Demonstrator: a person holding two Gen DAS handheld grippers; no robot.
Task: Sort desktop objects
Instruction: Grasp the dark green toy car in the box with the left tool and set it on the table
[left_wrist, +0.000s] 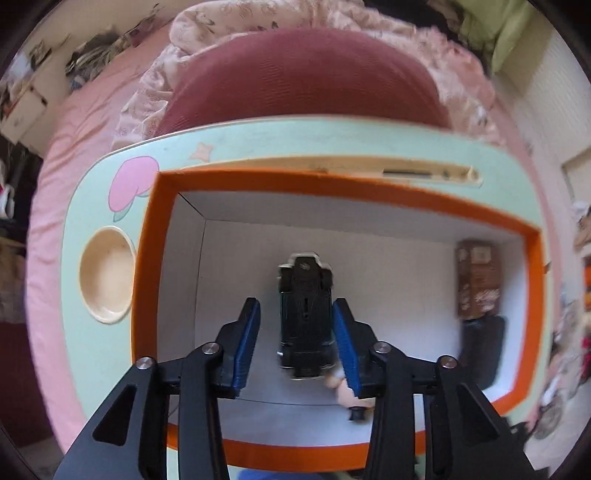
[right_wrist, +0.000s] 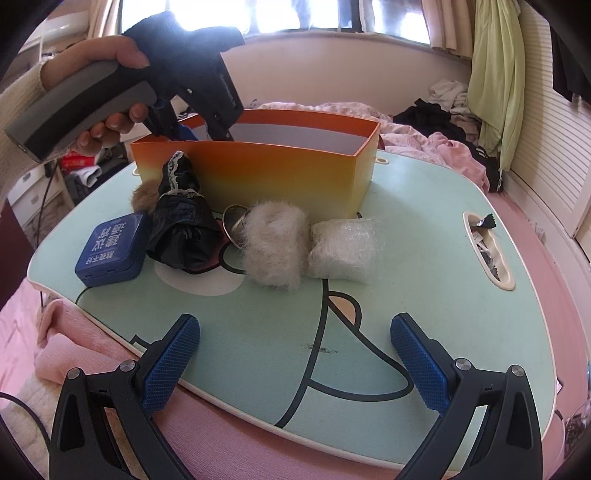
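Left tongs (left_wrist: 297, 334): pads apart, pointing down into orange box (left_wrist: 533, 295), flanking an upturned black toy car (left_wrist: 304, 317) on the box floor without pressing it. Right tongs (right_wrist: 295, 354): wide apart, empty, above mint tabletop (right_wrist: 424, 266). Ahead: white fur puff (right_wrist: 275, 251), blue case (right_wrist: 112, 253), black cloth bundle (right_wrist: 183, 225).

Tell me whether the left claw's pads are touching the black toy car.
Apart. In the left wrist view, white box floor shows between the left pad and the black toy car.
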